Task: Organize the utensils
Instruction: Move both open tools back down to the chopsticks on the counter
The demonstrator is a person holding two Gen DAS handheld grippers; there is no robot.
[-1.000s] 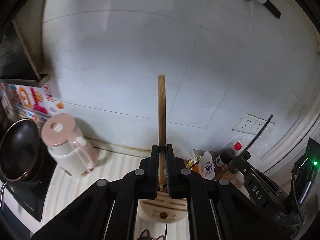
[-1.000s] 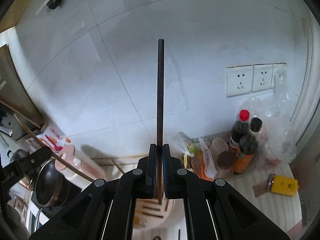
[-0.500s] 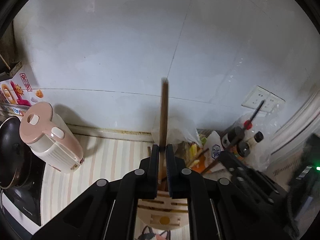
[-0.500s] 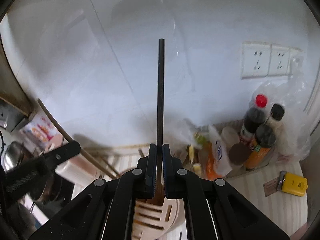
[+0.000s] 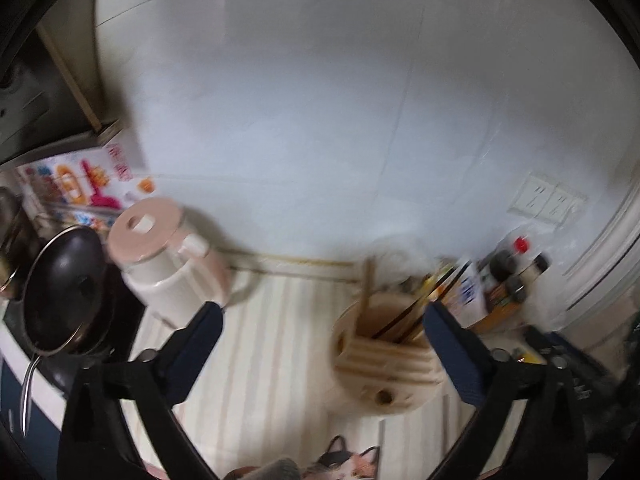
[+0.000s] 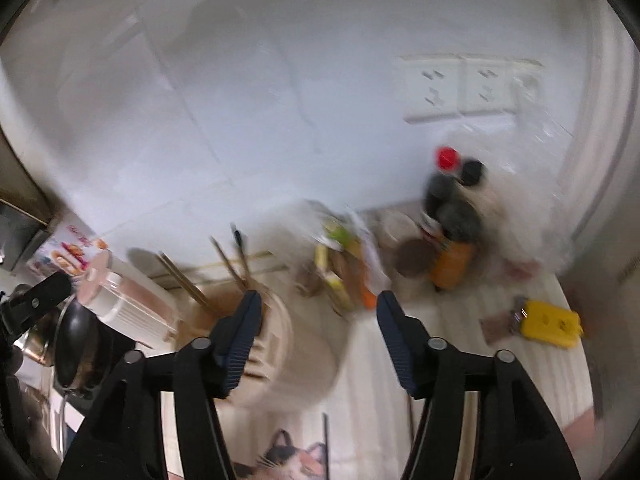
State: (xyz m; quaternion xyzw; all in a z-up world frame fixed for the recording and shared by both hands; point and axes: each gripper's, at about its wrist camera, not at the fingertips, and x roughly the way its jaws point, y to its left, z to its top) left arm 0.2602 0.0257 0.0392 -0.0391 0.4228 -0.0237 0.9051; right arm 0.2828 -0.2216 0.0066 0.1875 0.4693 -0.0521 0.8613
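Observation:
A round pale wooden utensil holder stands on the striped counter, with several chopsticks leaning in its cup. My left gripper hangs above it with its jaws opening wide, nothing between them. In the right wrist view the same holder sits low and left of centre, chopsticks sticking up from it. My right gripper is opening too, its jaws apart and empty, the left finger over the holder. Both views are blurred.
A pink and white kettle and a black pan stand at the left. Sauce bottles, snack packets and a plastic bag crowd the back right. A yellow box lies on the counter at right. A cat-print mat lies near.
Both grippers were shut on upright chopsticks and have let go; their jaws now stand apart. The chopsticks have dropped into the holder. Both views have sunk toward the counter.

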